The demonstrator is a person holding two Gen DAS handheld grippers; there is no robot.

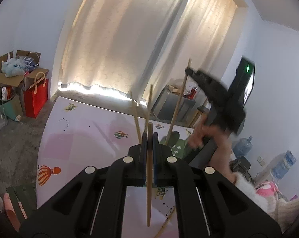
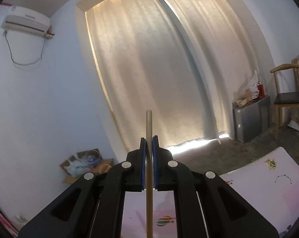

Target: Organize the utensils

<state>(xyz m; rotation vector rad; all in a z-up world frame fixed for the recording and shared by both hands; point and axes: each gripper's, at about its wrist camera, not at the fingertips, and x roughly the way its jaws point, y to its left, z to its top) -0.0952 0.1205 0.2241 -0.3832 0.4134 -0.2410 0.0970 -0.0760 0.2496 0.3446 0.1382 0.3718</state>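
My left gripper (image 1: 149,136) is shut on a wooden chopstick (image 1: 149,178) that runs upright through its blue pads. Two more chopsticks (image 1: 136,117) rise behind it, their lower ends hidden by the fingers. A green holder with white stars (image 1: 178,145) sits on the patterned table (image 1: 80,138) just to the right. Farther right a hand (image 1: 201,136) holds my right gripper (image 1: 189,71), blurred, shut on a long chopstick (image 1: 178,103) whose lower end is by the holder. In the right wrist view the right gripper (image 2: 149,138) clamps that chopstick (image 2: 149,123) upright.
One loose chopstick (image 1: 167,224) lies on the table at the near edge. Cardboard boxes and a red bag (image 1: 35,99) crowd the left floor. A grey cabinet (image 2: 250,117), a chair (image 2: 288,99) and water bottles (image 1: 284,163) stand to the right.
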